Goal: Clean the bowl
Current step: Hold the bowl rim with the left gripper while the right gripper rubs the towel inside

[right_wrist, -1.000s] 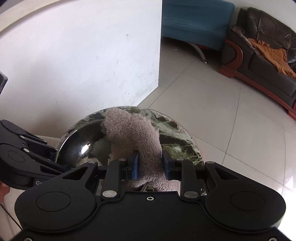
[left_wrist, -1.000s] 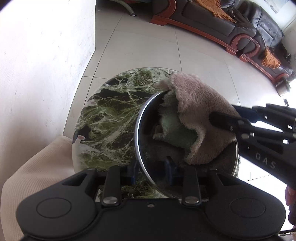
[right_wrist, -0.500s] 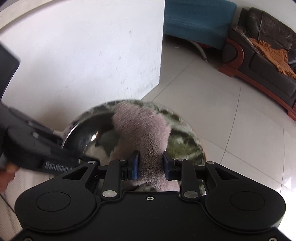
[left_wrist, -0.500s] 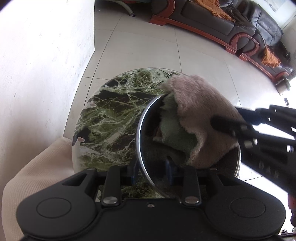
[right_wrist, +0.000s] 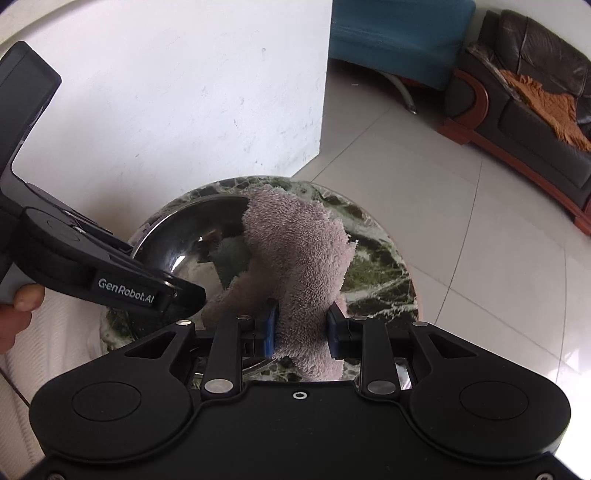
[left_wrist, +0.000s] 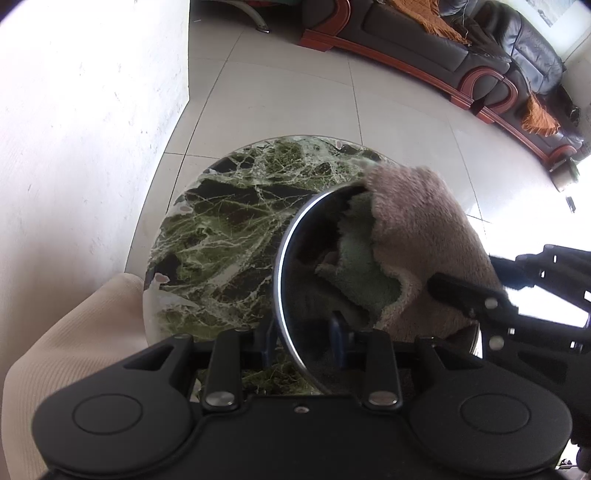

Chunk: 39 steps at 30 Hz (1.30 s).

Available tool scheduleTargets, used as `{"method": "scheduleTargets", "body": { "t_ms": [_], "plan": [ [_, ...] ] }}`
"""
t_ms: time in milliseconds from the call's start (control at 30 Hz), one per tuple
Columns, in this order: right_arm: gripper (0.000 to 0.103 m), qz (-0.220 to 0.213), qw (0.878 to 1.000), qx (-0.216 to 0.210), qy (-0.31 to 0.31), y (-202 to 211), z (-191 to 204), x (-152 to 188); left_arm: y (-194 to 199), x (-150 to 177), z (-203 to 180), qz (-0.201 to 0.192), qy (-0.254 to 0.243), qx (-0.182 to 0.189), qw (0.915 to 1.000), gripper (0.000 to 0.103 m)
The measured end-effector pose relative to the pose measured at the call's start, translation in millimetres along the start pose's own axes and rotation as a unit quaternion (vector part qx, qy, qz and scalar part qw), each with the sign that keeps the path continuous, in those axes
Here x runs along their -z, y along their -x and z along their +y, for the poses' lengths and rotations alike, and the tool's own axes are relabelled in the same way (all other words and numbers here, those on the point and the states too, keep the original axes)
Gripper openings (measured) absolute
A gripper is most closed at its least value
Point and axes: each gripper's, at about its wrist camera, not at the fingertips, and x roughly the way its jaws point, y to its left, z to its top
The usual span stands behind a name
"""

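A shiny steel bowl sits tilted on a small round green marble table. My left gripper is shut on the bowl's near rim, one finger inside and one outside. A pinkish-brown fluffy cloth hangs over the far rim and down into the bowl. My right gripper is shut on that cloth, pressing it against the inside of the bowl. In the right wrist view the left gripper reaches in from the left, held by a hand.
The table stands next to a white wall on a pale tiled floor. Cream ribbed fabric lies at the table's near left edge. A dark leather sofa with an orange throw and a blue seat stand farther off.
The right gripper has slid the cloth a little toward the bowl's near side, and the cloth's fold inside has shifted. The left gripper has kept its hold on the rim.
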Motion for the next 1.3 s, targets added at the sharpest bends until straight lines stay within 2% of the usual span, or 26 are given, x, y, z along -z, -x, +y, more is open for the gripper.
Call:
{"method": "scheduleTargets", "body": {
  "t_ms": [133,233,533,633,800,967,1100,1200,1267,1300],
  "plan": [
    [0.025,-0.021,1.0,-0.002,0.008,-6,-4,-22,0,-1,0,0.001,0.002,0.0,1.0,0.029],
    [0.025,-0.021,1.0,-0.004,0.009,-14,-6,-28,-1,-1,2,0.002,0.004,0.001,1.0,0.03],
    [0.025,-0.003,0.998,-0.023,-0.055,2,-16,15,-2,-1,5,-0.001,0.018,0.002,0.9998,0.033],
    [0.026,-0.002,0.998,-0.021,-0.053,3,-17,14,0,1,5,-0.002,0.019,-0.001,0.9998,0.031],
    [0.025,-0.011,1.0,-0.01,-0.025,-6,-20,-2,9,8,-5,0.0,-0.007,-0.002,1.0,0.028],
    [0.025,-0.016,1.0,-0.007,-0.011,-10,-18,-8,14,-11,5,-0.027,-0.001,-0.017,0.9995,0.028],
    [0.025,-0.016,1.0,-0.007,-0.01,-9,-15,-3,9,-27,13,-0.032,-0.003,-0.022,0.9993,0.029],
    [0.025,-0.017,1.0,-0.009,-0.016,-9,-16,-3,7,-29,21,-0.028,0.016,0.0,0.9995,0.02],
    [0.025,-0.019,1.0,-0.009,-0.017,-9,-17,-4,8,-23,19,-0.026,0.015,0.006,0.9995,0.008],
    [0.025,-0.02,1.0,-0.008,-0.015,-10,-17,-6,10,-20,16,-0.025,0.012,0.004,0.9996,0.008]
  ]
}}
